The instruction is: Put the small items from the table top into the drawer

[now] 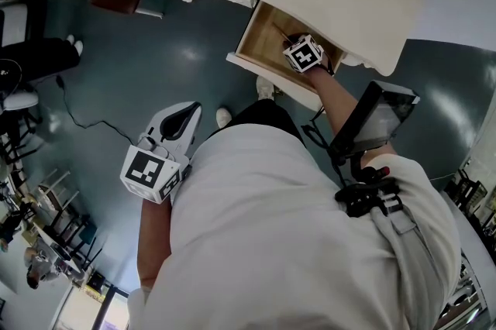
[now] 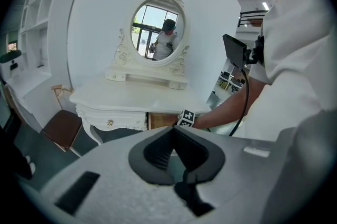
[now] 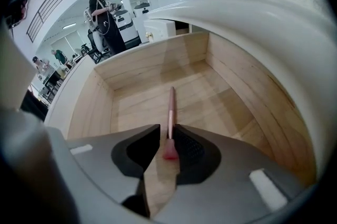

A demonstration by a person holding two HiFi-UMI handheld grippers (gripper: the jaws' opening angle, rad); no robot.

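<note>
A white dressing table (image 2: pixel 131 99) is standing on a grey-blue floor (image 1: pixel 155 65). A slim pink makeup brush (image 3: pixel 171 104) is lying in its open wooden drawer (image 3: pixel 131 86), bristles sitting between the right gripper's (image 3: pixel 166 133) parted jaws; the left gripper (image 2: pixel 172 131) is hanging closed, empty

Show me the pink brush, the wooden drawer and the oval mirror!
Pink makeup brush (image 3: pixel 170 112): right gripper view, its handle.
Wooden drawer (image 3: pixel 210 94): right gripper view, bare floor.
Oval white-framed mirror (image 2: pixel 157 32): left gripper view, glass.
</note>
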